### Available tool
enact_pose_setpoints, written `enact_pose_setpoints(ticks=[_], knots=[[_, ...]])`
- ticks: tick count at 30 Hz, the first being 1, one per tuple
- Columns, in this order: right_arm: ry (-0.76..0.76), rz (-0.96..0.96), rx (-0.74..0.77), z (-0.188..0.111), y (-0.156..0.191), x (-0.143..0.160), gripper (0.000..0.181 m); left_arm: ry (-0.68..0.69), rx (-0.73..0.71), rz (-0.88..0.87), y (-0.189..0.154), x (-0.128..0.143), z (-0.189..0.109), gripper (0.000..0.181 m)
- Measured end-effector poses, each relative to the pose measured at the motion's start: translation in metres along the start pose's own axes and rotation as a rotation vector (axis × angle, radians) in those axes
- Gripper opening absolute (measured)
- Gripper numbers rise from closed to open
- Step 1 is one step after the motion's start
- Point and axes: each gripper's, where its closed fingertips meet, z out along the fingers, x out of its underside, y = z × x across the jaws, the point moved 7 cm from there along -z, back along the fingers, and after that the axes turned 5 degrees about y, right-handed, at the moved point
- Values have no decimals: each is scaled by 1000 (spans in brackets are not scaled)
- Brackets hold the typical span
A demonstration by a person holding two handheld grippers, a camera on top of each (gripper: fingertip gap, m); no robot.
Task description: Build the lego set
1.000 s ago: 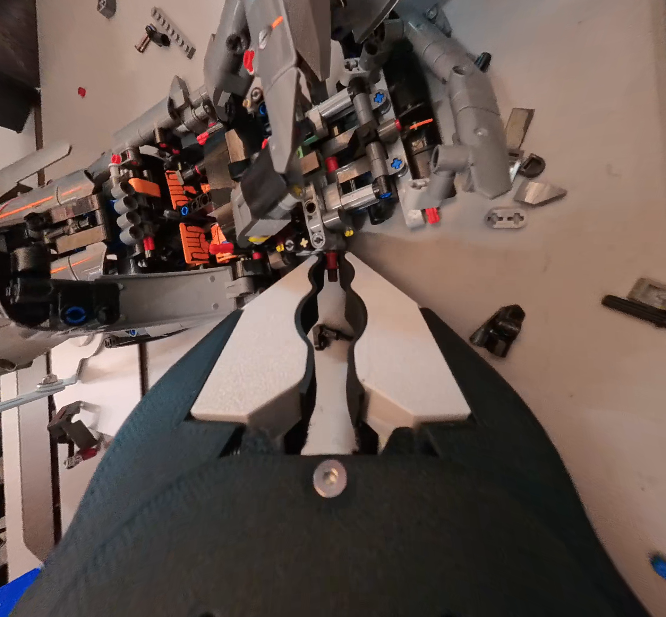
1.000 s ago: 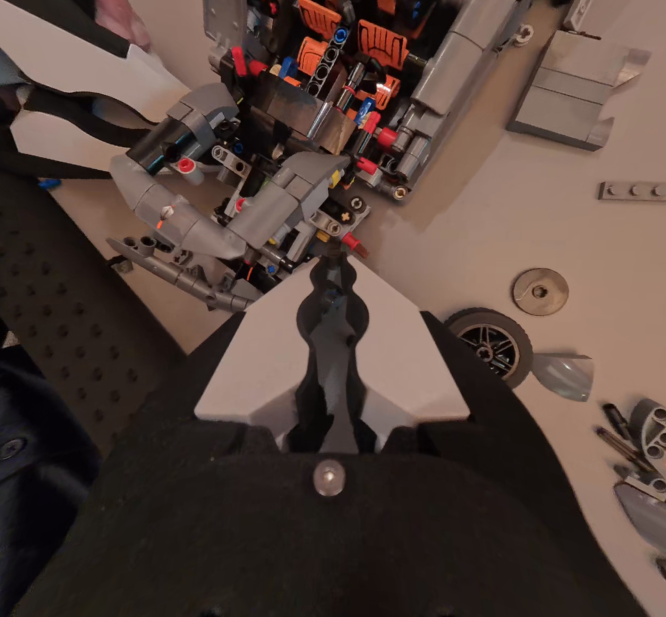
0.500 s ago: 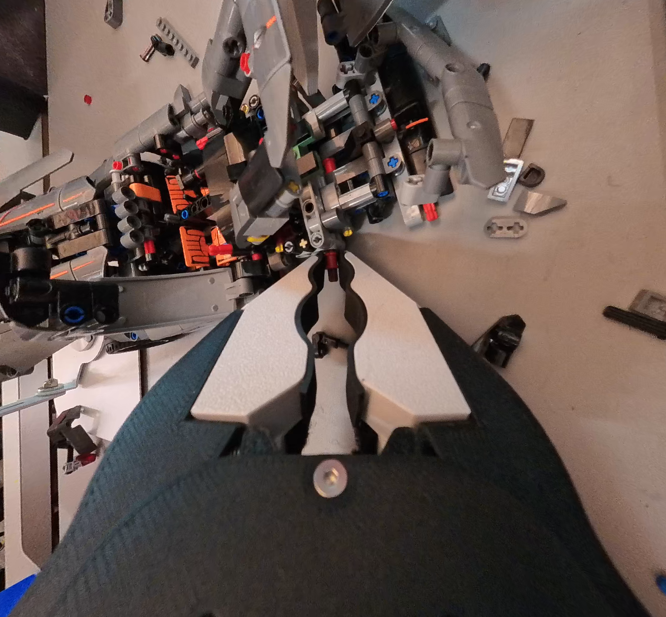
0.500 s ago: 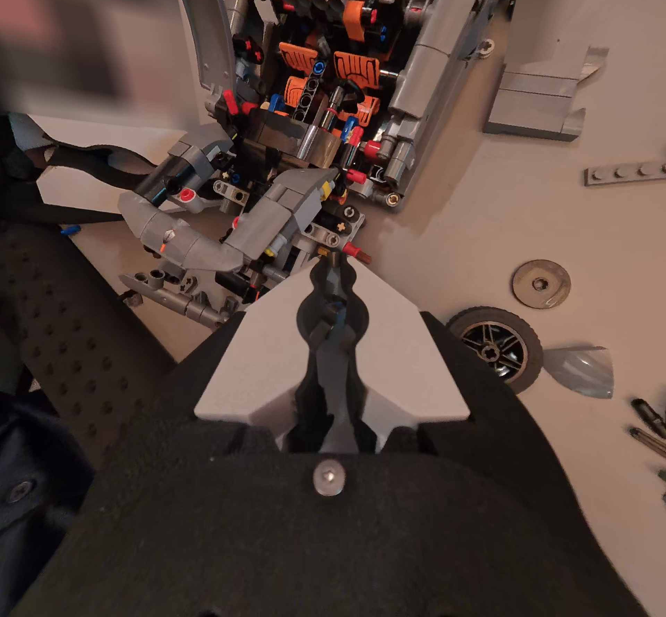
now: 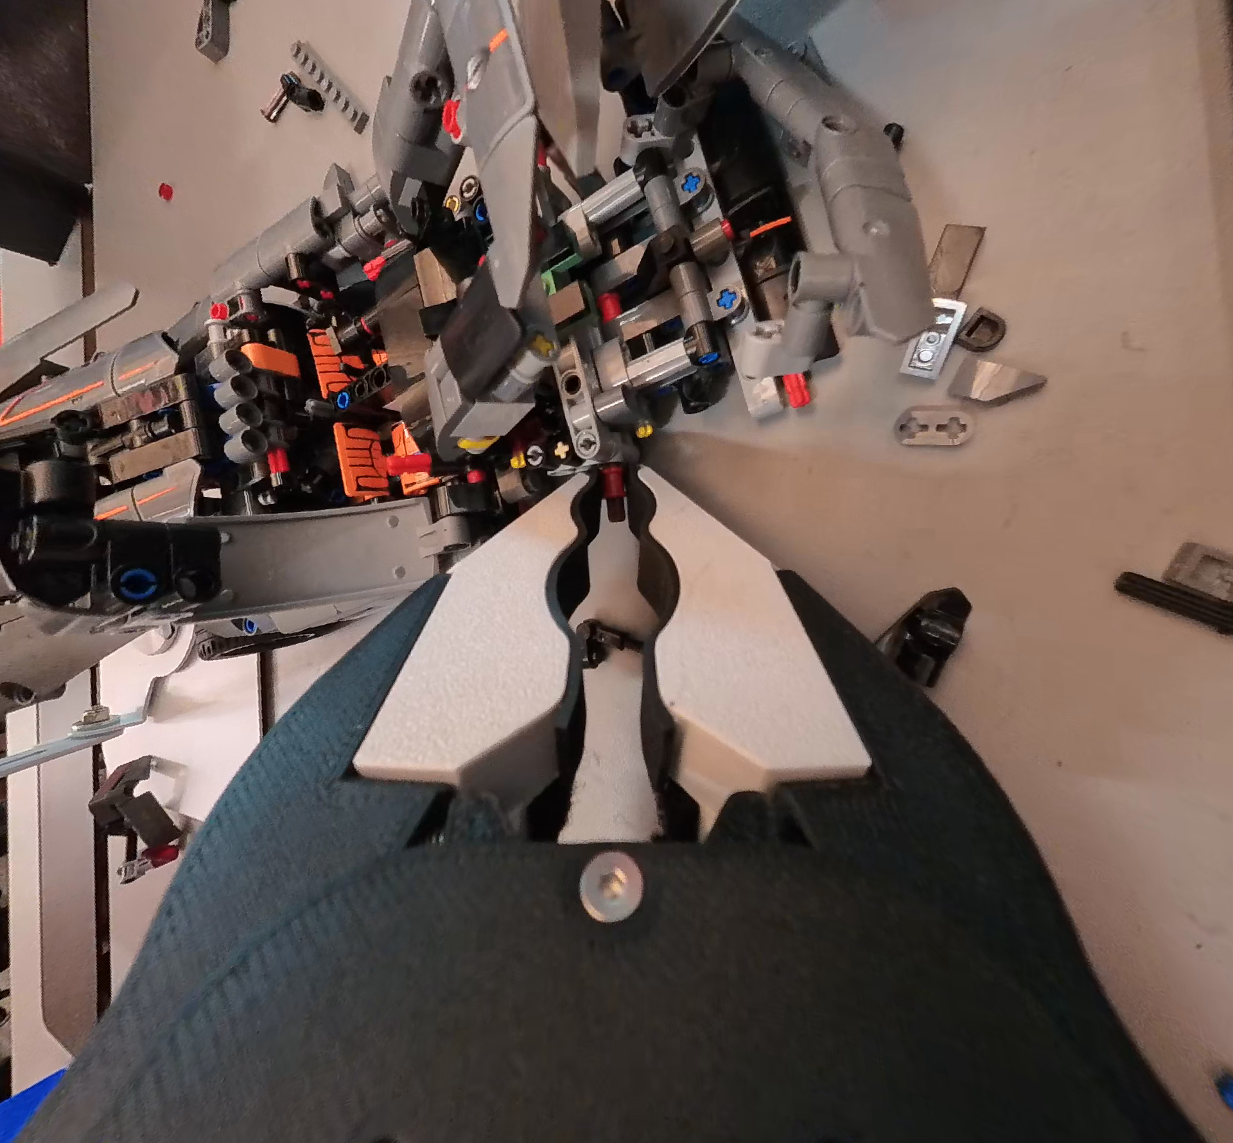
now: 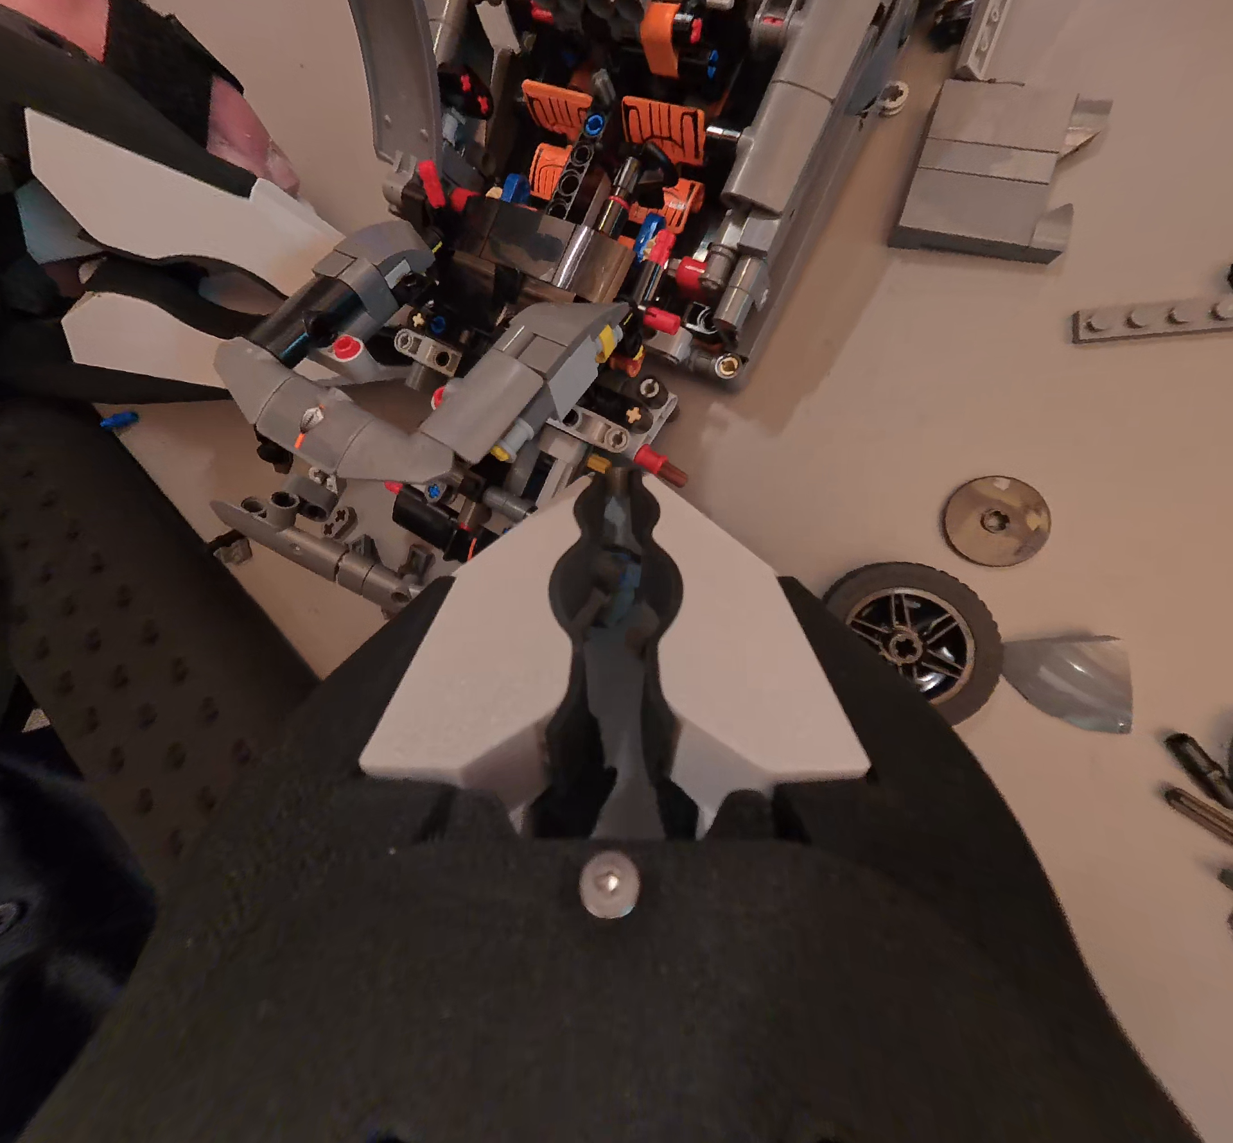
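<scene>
The big grey toy car [image 5: 467, 324] lies on the surface [image 5: 1001, 577]. The left hand-held gripper [image 5: 614, 497] pinches its red peg [image 5: 612, 485]; the right hand-held gripper [image 6: 617, 490] pinches a dark peg [image 6: 617, 484]. A hard tug could pop pieces off.

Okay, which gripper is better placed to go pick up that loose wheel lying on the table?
Right, probably. The wheel lies on the table just beside the right gripper. It does not show in the left wrist view, where the left gripper sits around a red pin on the model.

model [image 6: 600, 257]: 1 | hand-held grippers [image 6: 617, 487]: 2 | wheel [image 6: 911, 640]: 1 | disc [image 6: 996, 520]: 1
</scene>
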Motion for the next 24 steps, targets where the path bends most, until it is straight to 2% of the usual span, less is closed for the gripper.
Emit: enact_pose_setpoints(ticks=[15, 24], knots=[[-129, 100, 34, -5, -8, 4, 5, -7, -13, -10, 0, -6, 4, 4], [6, 11, 145, -7, -6, -4, 5, -4, -28, 0, 0, -9, 6, 5]])
